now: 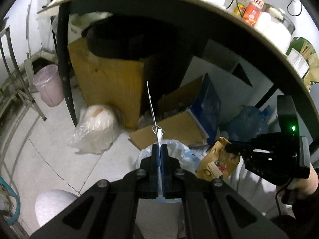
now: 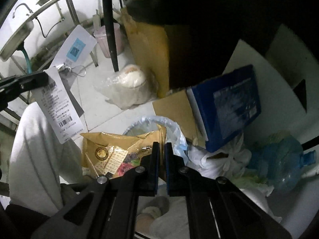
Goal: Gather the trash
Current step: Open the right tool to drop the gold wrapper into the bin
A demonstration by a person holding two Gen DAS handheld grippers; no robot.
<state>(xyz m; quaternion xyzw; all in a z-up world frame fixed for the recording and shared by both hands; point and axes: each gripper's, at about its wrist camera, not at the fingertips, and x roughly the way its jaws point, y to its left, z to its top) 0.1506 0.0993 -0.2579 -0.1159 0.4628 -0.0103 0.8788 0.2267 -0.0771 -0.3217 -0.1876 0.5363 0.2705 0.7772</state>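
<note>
Under the table edge, just above the lined bin (image 2: 171, 127), both tools hang with trash in their grip: the left gripper (image 1: 159, 149) has its blue pads pressed together on a bunch of paper tags (image 2: 59, 103), seen edge-on from its own camera and hanging broad and loose in the right view, joined by a thin ring and string; the right gripper (image 2: 161, 147) pinches the top edge of a gold snack bag (image 2: 119, 151), which sags to the left of the jaws and partly over the bin's rim. I'd judge the trouble lies at the drop. The snack bag hangs wide of the opening, so if let go from here it could catch on the rim or slide down onto the floor beside the person's leg (image 2: 39, 149). The tags are light and would likely flutter past the bin toward the cardboard (image 1: 175, 127). The liner looks slack, and a finger dipping in could drag it off the rim. Both tools are close together, so they could knock each other
</note>
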